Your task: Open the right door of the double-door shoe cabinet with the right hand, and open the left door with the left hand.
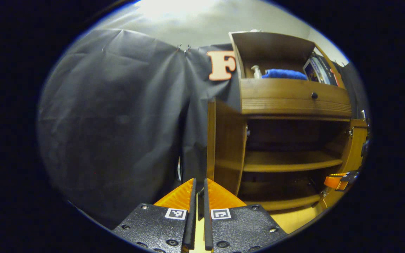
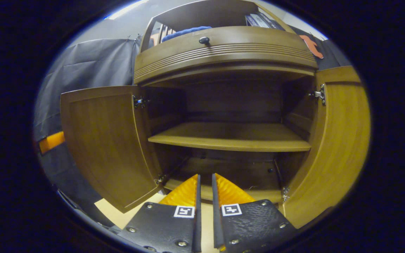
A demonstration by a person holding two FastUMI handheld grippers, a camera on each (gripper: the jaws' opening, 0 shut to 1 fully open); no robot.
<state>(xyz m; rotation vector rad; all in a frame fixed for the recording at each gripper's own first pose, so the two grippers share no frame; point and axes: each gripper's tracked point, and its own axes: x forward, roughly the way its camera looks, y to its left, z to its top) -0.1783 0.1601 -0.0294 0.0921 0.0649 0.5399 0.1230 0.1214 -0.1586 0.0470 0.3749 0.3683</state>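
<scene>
The wooden shoe cabinet [image 2: 223, 52] has both doors swung wide. In the right gripper view the left door [image 2: 104, 140] and the right door [image 2: 339, 147] flank the bare inner shelf [image 2: 230, 137]. My right gripper [image 2: 205, 177] points at the cabinet's bottom, fingers nearly together, with nothing between them. In the left gripper view the left door [image 1: 223, 147] stands edge-on just right of my left gripper [image 1: 199, 182], which is shut on nothing and apart from the door. The right door [image 1: 355, 147] is at the far right, with the right gripper [image 1: 339, 181] below it.
Above the doors is a drawer with a dark knob [image 2: 204, 40]. The open top compartment holds a blue cloth [image 1: 283, 73], a white bottle [image 1: 256, 71] and books [image 1: 320, 70]. Black cloth wall [image 1: 111, 123] hangs left of the cabinet. The floor [image 2: 118, 211] is light.
</scene>
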